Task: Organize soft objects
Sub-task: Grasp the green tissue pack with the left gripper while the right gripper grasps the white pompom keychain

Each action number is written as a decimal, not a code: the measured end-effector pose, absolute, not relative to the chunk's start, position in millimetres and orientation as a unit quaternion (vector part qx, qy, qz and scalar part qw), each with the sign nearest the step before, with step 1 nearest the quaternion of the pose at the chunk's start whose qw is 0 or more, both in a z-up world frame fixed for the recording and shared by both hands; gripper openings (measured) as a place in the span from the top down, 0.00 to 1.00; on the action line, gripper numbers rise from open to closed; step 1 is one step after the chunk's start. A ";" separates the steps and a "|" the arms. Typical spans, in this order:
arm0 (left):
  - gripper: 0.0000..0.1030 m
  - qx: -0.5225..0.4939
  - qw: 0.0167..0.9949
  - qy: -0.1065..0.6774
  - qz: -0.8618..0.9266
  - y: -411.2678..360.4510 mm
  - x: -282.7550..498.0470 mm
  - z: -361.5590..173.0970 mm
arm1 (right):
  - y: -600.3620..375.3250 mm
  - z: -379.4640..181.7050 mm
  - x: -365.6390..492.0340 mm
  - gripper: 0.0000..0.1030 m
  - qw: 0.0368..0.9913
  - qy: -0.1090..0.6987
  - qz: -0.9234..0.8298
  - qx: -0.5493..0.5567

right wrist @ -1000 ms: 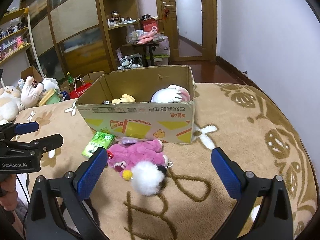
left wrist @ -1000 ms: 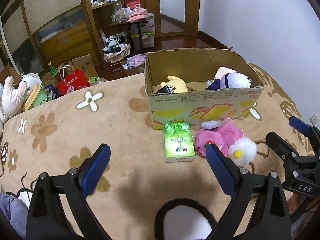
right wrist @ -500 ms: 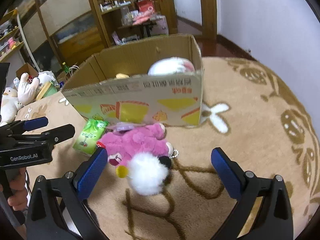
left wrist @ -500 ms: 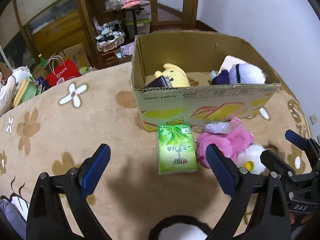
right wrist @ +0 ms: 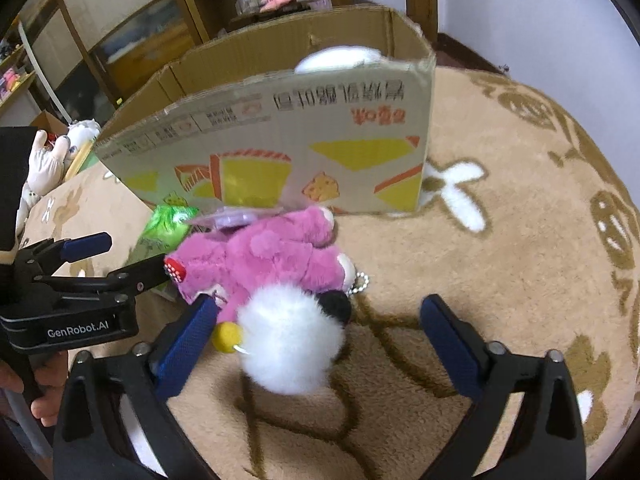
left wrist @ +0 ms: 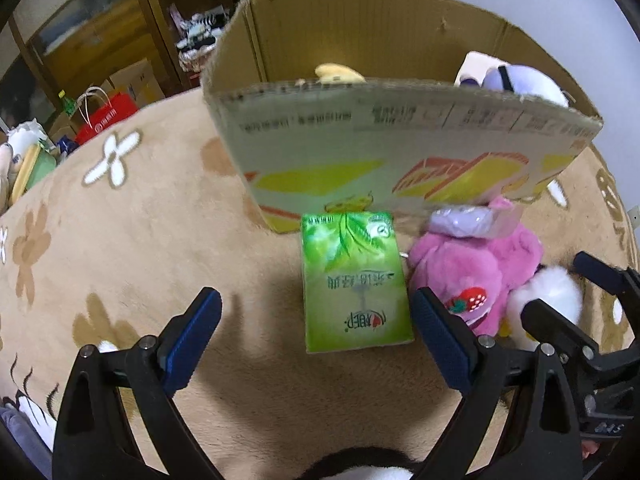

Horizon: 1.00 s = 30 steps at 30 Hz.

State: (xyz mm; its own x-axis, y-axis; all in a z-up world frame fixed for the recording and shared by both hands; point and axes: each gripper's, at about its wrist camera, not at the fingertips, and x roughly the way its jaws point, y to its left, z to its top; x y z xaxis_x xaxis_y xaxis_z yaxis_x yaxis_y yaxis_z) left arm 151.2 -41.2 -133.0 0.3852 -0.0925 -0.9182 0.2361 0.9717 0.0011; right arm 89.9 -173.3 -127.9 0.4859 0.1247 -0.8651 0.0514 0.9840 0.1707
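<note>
You are holding the left claw [left wrist: 316, 328] with its fingers spread apart, gripping nothing, low over the tan flower-patterned blanket [left wrist: 120, 240]. The green tissue pack [left wrist: 354, 280] is lying flat between the left claw's fingers, nearer the right finger, its far end touching the front wall of the cardboard box [left wrist: 380, 152]. Just to the right of the pack, the pink plush toy [left wrist: 480, 268] is lying on the blanket against the box, with a pale purple item [left wrist: 468, 216] resting on its far end. The white pompom [right wrist: 290, 340] is sitting touching the pink plush toy's near side. You are holding the right claw [right wrist: 316, 336] with its fingers wide apart, gripping nothing; the pompom is sitting between them, near the left finger. Inside the box, a yellow plush [left wrist: 338, 74] and a white-and-purple plush [left wrist: 516, 80] are showing above the rim.
</note>
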 end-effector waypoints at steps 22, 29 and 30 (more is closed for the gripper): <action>0.49 0.009 0.813 0.563 -0.144 -37.3 139.7 -142.6 | -167.9 -145.0 89.0 0.53 0.832 0.548 0.038 0.078; 0.50 -0.011 0.816 0.562 -0.133 -27.2 127.0 -136.3 | -168.9 -136.7 85.7 0.62 0.840 0.536 0.037 0.075; 0.50 -0.014 0.816 0.562 -0.133 -25.7 125.5 -135.6 | -169.3 -135.4 85.5 0.67 0.841 0.534 0.038 0.075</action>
